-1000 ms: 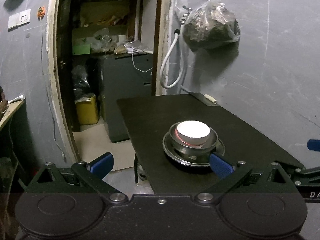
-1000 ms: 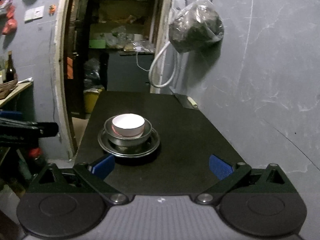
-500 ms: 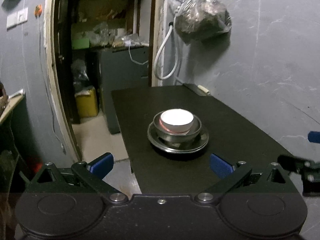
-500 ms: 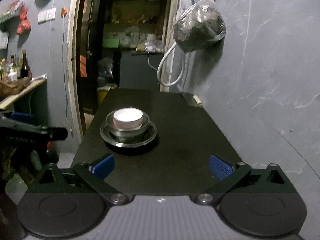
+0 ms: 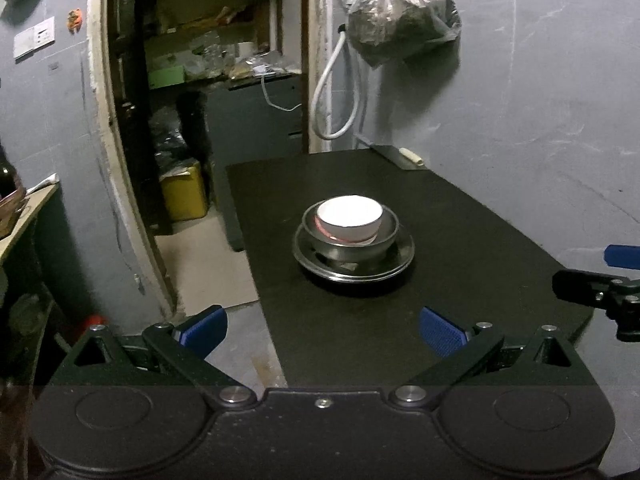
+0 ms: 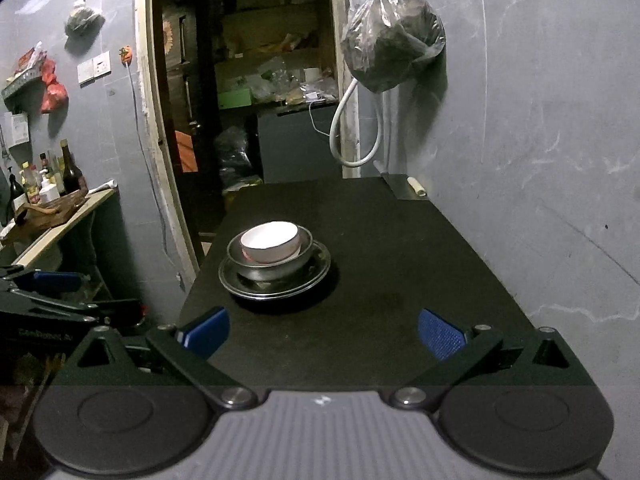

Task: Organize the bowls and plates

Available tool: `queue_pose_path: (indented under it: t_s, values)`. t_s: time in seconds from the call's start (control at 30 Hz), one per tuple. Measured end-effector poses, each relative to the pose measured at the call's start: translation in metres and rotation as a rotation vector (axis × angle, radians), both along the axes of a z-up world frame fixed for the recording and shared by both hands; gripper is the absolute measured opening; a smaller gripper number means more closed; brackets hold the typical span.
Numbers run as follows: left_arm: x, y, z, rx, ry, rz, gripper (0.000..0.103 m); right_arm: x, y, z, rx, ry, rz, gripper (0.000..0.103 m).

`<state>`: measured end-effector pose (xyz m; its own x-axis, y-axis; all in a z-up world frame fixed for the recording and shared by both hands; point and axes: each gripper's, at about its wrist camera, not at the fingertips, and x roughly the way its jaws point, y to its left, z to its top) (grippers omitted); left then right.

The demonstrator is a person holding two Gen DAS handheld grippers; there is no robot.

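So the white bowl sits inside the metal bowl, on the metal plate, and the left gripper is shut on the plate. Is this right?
Not quite: the left gripper is open and holds nothing, as the left wrist view shows. The white bowl does sit inside the metal bowl, on the metal plate.

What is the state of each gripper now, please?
Left gripper: open, holding nothing.
Right gripper: open, holding nothing.

From the near end of the black table (image 5: pixel 460 216) we look forward along it, left camera nearer the left edge, both views sharing the stacked dishes (image 6: pixel 276 260) and doorway (image 6: pixel 256 80)
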<state>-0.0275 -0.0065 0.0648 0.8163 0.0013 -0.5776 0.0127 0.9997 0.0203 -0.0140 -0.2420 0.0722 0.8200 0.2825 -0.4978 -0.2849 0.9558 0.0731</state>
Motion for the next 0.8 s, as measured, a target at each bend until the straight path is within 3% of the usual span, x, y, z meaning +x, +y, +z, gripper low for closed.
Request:
queue_pose_path:
  t_s: [0.17, 0.8]
  values:
    - [0.0, -0.002, -0.001, 0.034, 0.019, 0.02, 0.102, 0.002, -0.004, -0.003, -0.019, 0.023, -0.012, 0.103]
    - [-0.018, 0.011, 0.003, 0.047, 0.002, 0.038, 0.102, -0.018, 0.013, -0.001, -0.056, 0.009, 0.021, 0.103]
